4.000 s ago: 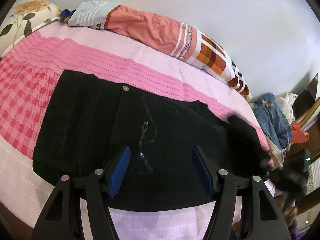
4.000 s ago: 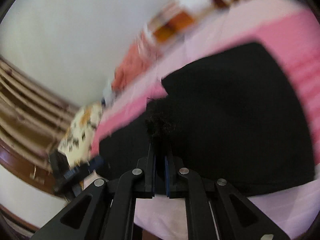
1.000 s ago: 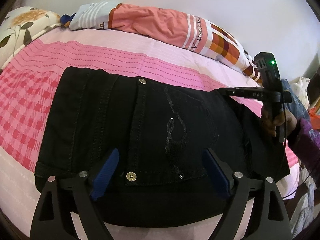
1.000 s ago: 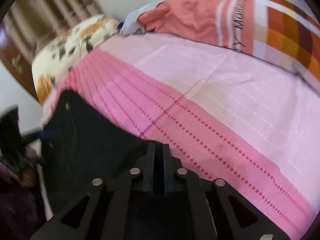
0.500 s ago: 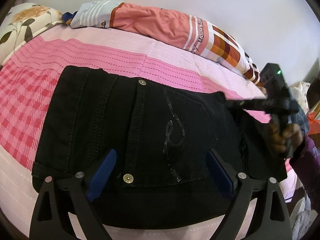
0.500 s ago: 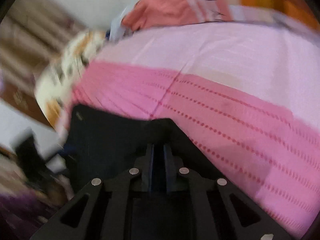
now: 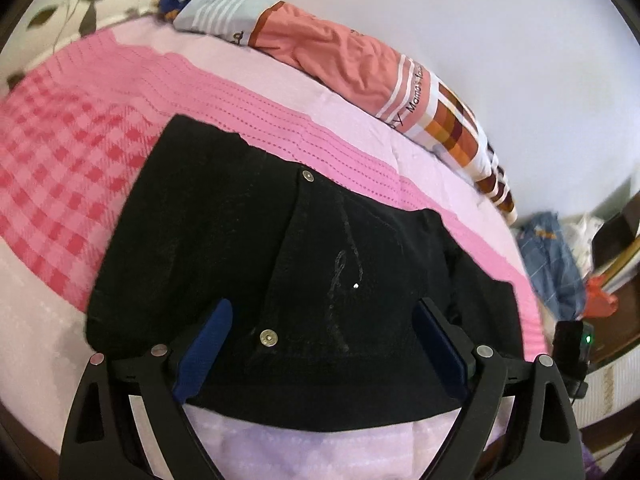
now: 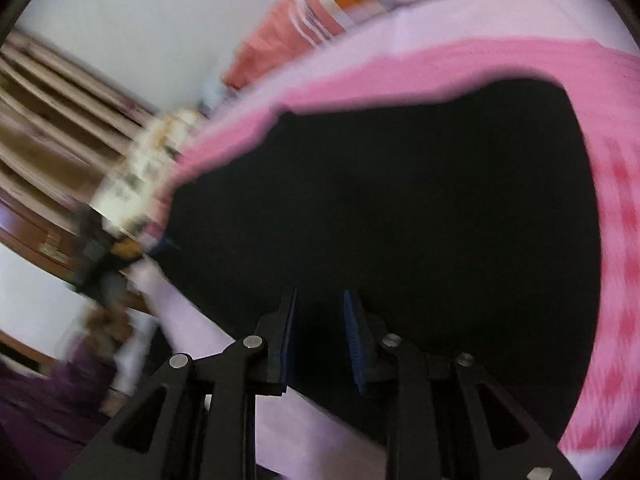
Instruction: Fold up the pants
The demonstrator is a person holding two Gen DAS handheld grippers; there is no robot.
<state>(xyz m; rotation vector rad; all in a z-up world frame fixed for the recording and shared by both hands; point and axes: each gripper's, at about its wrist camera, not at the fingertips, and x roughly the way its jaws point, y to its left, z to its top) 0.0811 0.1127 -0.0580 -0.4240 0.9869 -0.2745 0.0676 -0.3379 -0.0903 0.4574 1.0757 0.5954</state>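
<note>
Black pants (image 7: 256,264) lie folded into a compact stack on the pink bed, with silver rivets and a stitched pocket facing up. My left gripper (image 7: 320,320) is open, its blue pads hovering wide apart over the near edge of the stack. In the blurred right wrist view the pants (image 8: 400,208) fill the middle. My right gripper (image 8: 320,300) is partly open over their near edge, with nothing between its pads. Part of the right gripper's body (image 7: 572,344), with a green light, shows at the left view's right edge.
The pink checked and striped bedspread (image 7: 72,168) covers the bed. A rolled orange and plaid quilt (image 7: 360,68) lies along the white wall. A floral pillow (image 7: 88,4) is far left. Blue clothes (image 7: 552,256) and wooden furniture are at the right. Wooden slats (image 8: 52,120) show in the right view.
My right gripper has let go of the pants and opened a little, swinging down and back to the bed's right side. My left gripper pulled back slightly, still open.
</note>
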